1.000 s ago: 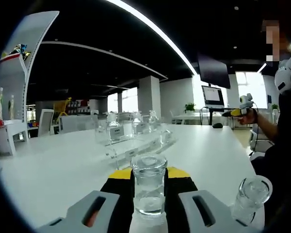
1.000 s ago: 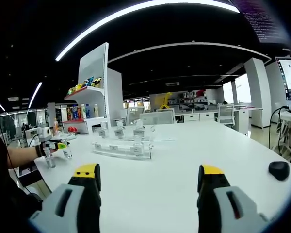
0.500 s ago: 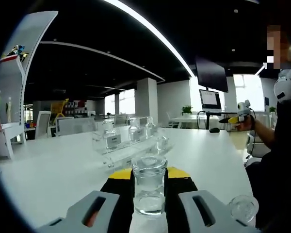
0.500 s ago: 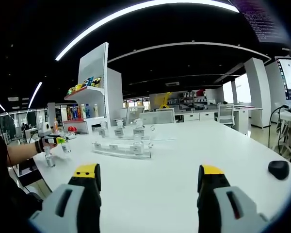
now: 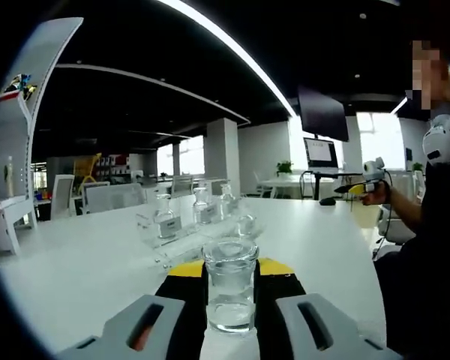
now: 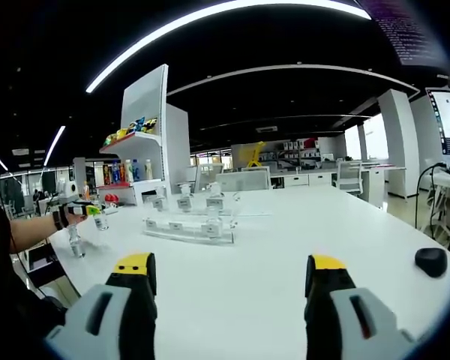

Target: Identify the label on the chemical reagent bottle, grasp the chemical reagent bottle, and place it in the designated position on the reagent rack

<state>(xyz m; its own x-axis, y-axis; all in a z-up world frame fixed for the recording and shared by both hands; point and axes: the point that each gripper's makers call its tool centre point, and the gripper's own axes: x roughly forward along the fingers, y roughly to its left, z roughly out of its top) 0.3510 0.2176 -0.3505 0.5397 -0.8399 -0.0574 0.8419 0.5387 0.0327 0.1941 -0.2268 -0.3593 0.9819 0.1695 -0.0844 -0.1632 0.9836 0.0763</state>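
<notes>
Left gripper view: the left gripper [image 5: 230, 300] rises from the bottom centre of the frame with its two jaws closed against the sides of a clear glass reagent bottle [image 5: 229, 289], which stands upright between them, its wide mouth at mid-frame. Beyond the bottle, slightly left of centre, a clear acrylic reagent rack [image 5: 199, 232] lies on the white tabletop [image 5: 82, 262] and carries several small labelled bottles; the label text is too small to read. At the right edge the person's hand holds the right gripper [image 5: 367, 180] above the tabletop, well apart from the rack. A monitor [image 5: 319, 152] stands in the upper right of the frame.

Right gripper view: the right gripper [image 6: 231, 289] shows at the bottom of the frame, its yellow-tipped jaws spread wide with only bare tabletop between them. The reagent rack lies at centre left of the frame, well ahead of the jaws. At the far left the left gripper with the held bottle hangs just above the tabletop, near a second small bottle [image 6: 76, 244] that stands alone on the tabletop. A black computer mouse [image 6: 432, 262] lies at the right edge. A white shelf unit [image 6: 146, 142] stands in the upper left.

Compared with one second ago, the second bottle no longer appears at the lower right of the left gripper view, and the rack there sits lower and nearer; in the right gripper view the left gripper is higher.
</notes>
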